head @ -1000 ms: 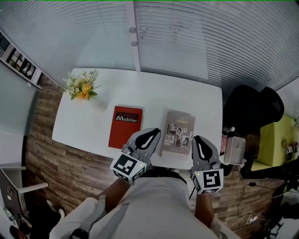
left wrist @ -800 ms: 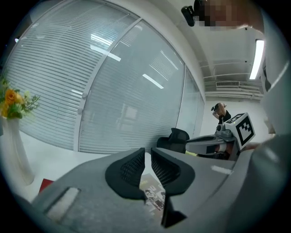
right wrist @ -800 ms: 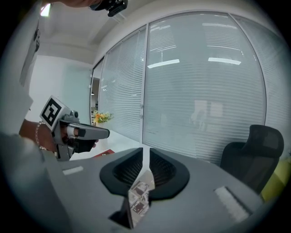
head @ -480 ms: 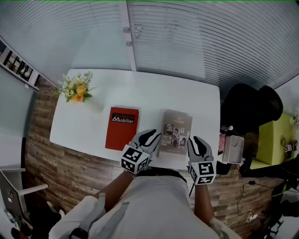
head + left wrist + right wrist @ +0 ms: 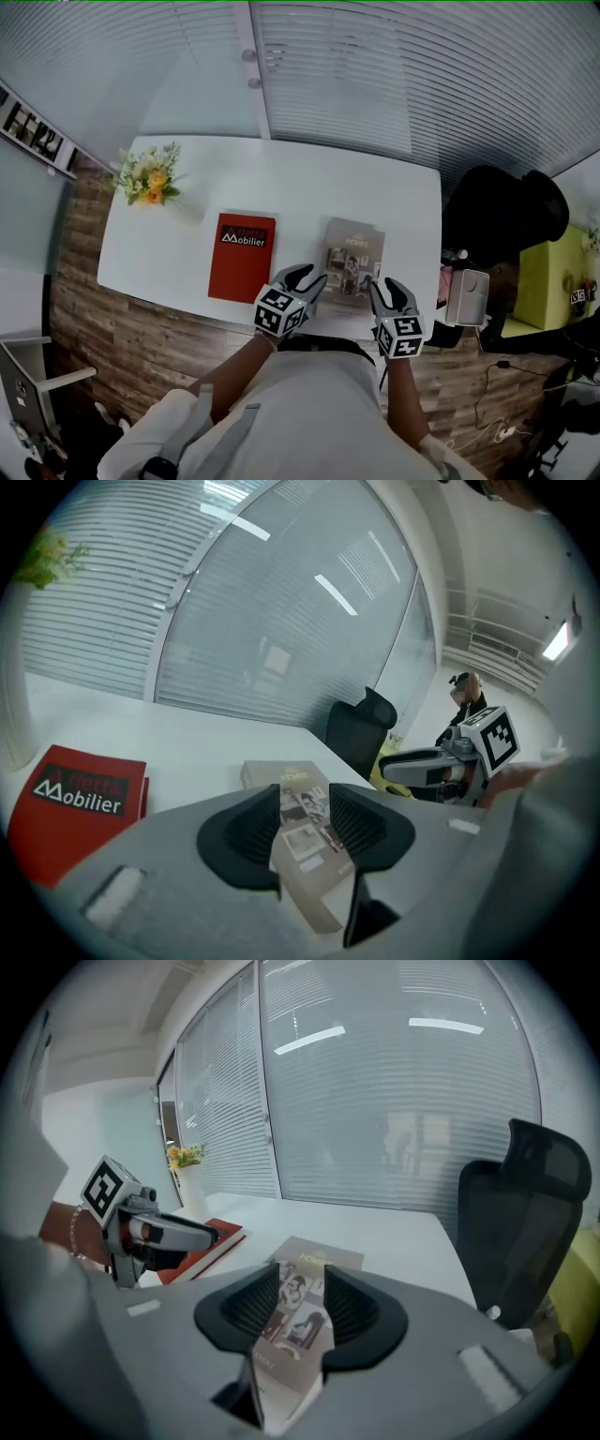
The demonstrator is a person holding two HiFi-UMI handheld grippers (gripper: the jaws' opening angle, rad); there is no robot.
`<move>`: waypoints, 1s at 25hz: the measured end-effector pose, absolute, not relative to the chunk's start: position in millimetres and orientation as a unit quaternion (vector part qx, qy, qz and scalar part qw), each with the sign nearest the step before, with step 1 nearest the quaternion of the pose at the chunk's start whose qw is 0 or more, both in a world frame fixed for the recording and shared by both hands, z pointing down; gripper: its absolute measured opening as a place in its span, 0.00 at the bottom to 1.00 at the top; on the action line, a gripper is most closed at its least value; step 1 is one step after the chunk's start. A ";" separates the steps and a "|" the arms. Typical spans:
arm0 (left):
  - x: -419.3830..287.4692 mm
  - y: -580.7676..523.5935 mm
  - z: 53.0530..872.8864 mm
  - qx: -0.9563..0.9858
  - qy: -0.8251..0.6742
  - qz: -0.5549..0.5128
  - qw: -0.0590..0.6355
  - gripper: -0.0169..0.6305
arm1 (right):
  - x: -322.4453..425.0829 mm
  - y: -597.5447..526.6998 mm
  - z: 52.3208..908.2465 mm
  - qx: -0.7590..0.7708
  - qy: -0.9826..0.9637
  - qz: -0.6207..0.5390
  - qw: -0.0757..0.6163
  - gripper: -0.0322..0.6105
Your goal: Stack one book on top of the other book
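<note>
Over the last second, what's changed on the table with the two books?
Both the left hand-held gripper and right hand-held gripper dropped toward the near end of the grey book, jaws opening, nothing gripped. The red book, grey book and flowers stayed put.

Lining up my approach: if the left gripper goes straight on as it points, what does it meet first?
Probably the grey book, seen ahead through the left gripper's opening fingers, which hold nothing; depth is unclear.
</note>
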State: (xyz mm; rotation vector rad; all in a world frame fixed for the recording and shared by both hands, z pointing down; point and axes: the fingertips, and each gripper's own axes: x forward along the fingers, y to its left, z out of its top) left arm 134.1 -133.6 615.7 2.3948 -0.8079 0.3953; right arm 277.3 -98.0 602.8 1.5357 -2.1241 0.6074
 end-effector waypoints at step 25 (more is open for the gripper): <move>158.7 -112.1 717.6 0.852 -0.279 0.214 0.389 0.45 | 285.2 -73.3 720.2 0.509 -0.739 0.382 0.222 0.52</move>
